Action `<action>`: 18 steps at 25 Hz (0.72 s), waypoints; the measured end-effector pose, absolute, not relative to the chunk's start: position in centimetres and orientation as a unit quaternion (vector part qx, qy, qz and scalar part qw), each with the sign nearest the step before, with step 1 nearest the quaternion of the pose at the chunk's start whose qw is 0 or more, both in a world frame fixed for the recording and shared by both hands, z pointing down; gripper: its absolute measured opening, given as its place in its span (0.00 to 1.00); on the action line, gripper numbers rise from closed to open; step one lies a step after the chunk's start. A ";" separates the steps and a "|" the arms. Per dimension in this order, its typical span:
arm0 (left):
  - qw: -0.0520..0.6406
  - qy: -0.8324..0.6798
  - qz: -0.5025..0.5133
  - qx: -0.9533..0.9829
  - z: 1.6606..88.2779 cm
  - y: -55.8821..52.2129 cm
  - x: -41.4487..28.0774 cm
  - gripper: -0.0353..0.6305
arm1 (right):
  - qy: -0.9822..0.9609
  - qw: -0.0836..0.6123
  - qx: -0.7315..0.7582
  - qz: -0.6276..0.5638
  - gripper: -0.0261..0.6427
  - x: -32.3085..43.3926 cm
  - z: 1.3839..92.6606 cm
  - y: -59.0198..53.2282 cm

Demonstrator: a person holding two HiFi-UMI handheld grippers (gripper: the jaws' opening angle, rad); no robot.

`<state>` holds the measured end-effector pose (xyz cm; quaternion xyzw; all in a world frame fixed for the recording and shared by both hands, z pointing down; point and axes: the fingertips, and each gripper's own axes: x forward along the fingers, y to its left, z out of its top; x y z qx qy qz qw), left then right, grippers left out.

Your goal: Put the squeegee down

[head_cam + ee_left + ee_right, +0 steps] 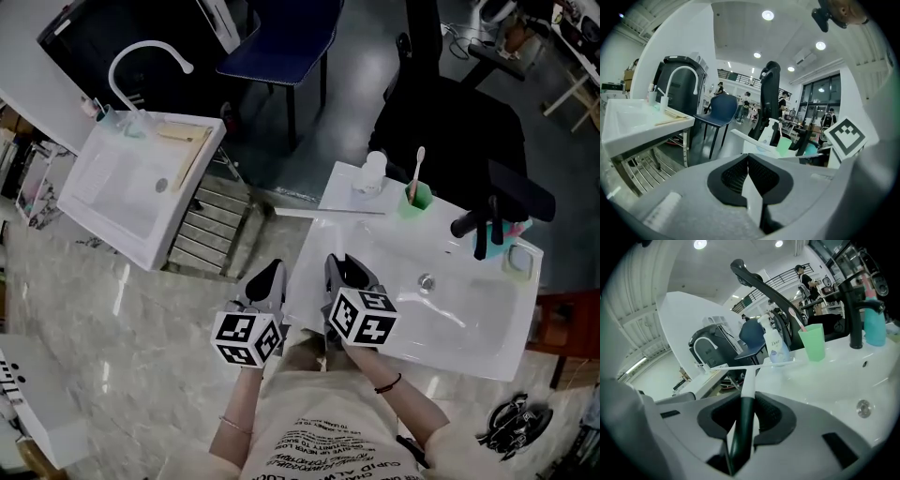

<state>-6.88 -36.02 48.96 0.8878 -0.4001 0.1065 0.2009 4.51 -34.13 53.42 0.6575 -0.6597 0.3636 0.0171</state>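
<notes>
Squeegee (749,380) sits clamped by its dark handle in the right gripper (744,417), blade ahead at the white sink (820,380) edge; left gripper (748,174) is pinched closed, empty.

White squeegee (749,378) with dark green handle (740,427), green cup (812,343), blue chair (281,37)

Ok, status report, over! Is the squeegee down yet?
Left gripper shut, empty. Right gripper shut on squeegee, not down, held over the sink. Bottle and cup just beyond blade.
</notes>
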 end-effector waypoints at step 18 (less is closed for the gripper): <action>0.233 -0.339 0.133 0.901 53.1 -36.9 -6.2 0.09 | -0.625 0.085 0.688 0.359 0.18 2.8 57.2 -35.1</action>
